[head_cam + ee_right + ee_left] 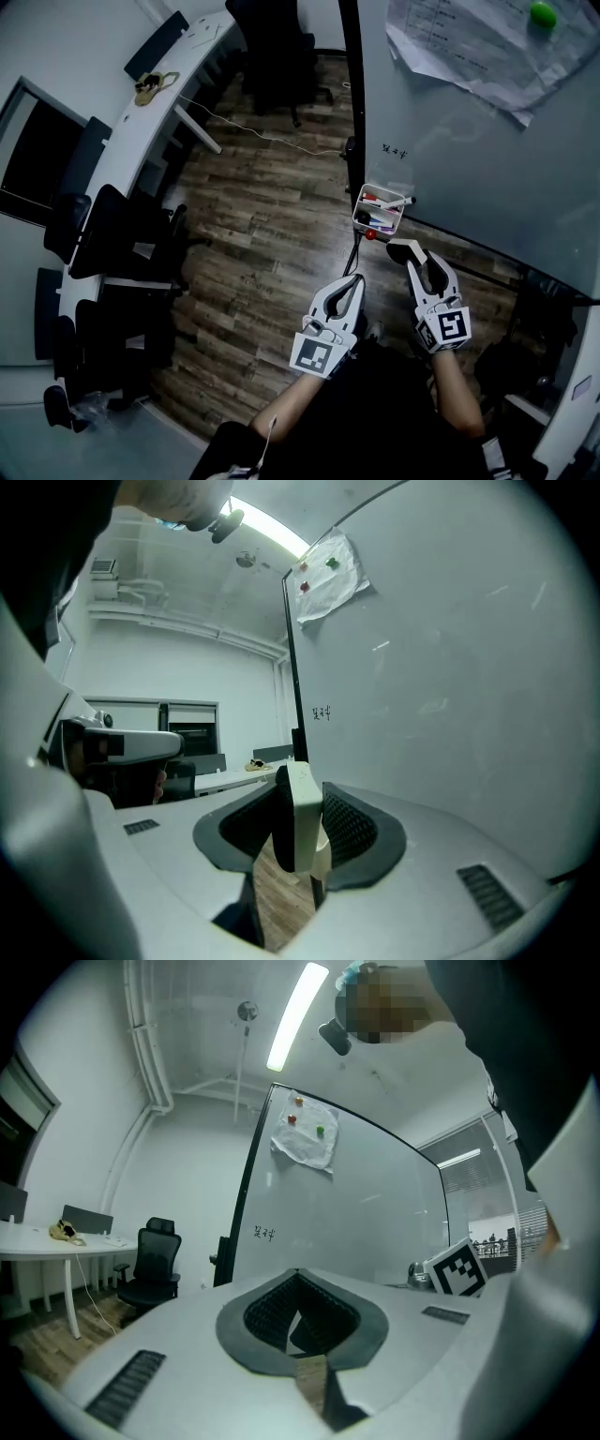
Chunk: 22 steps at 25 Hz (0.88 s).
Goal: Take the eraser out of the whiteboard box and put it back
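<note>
Left gripper (354,279): jaws shut tip to tip with nothing between them. I carry it idle, low and to the left of the whiteboard box (357,211), so it stays out of the working hand's path. The box hangs on the lower left part of the whiteboard (469,141), by its dark edge post. Markers lie in it, one with a red cap, and I see no eraser inside. Right gripper (420,255): closed on the eraser (302,817), a pale block with a dark face, standing on edge between the pads. The jaws stand wide only because the block is thick. Holding it across its flat faces should keep it from twisting, and its long edge can go down into the box. From the head view the gripper tips sit just below and right of the box, apart from it. The eraser itself is hard to pick out there, so I read the grip from the right gripper view. Judgement: the removal is done and the return is yet to be made. It needs the block lined up with the free space beside the markers.
</note>
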Available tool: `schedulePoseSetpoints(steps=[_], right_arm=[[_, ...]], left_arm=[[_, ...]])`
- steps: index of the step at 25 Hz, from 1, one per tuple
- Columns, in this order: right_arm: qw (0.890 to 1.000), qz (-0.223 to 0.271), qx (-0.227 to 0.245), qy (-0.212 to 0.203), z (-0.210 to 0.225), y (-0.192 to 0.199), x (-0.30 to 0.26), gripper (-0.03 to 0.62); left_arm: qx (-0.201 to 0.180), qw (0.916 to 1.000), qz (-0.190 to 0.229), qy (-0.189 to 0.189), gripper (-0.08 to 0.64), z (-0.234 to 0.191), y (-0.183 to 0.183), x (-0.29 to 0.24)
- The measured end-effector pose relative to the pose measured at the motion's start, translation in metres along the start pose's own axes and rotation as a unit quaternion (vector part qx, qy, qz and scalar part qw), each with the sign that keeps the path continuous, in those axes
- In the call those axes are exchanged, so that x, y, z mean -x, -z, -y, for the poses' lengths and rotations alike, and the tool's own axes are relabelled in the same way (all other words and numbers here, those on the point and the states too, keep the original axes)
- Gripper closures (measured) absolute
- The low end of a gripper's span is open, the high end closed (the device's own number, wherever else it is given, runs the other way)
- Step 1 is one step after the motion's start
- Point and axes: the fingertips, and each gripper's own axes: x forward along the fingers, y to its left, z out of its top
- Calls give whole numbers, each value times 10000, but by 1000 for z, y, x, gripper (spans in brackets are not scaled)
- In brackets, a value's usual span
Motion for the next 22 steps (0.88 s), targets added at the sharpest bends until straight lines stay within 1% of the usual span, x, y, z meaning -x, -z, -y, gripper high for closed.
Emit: schedulePoseSetpoints(steps=[3, 7, 9, 16, 22], right_arm=[[10000, 3, -63, 57, -9, -6, 18, 434], [9996, 193, -57, 210, -13, -14, 41, 434], [9994, 131, -59, 310, -14, -12, 54, 434], [9971, 285, -45, 705, -33, -27, 91, 435], [9942, 381, -66, 1006, -64, -32, 112, 434]], left_arm=[[-67, 10000, -21, 63, 554, 10, -2, 12], [-101, 9997, 0, 217, 554, 23, -4, 22], [-117, 9995, 24, 306, 554, 27, -6, 25], [-162, 9973, 251, 672, 554, 33, -23, 34], [-179, 9946, 313, 974, 554, 30, -34, 54]])
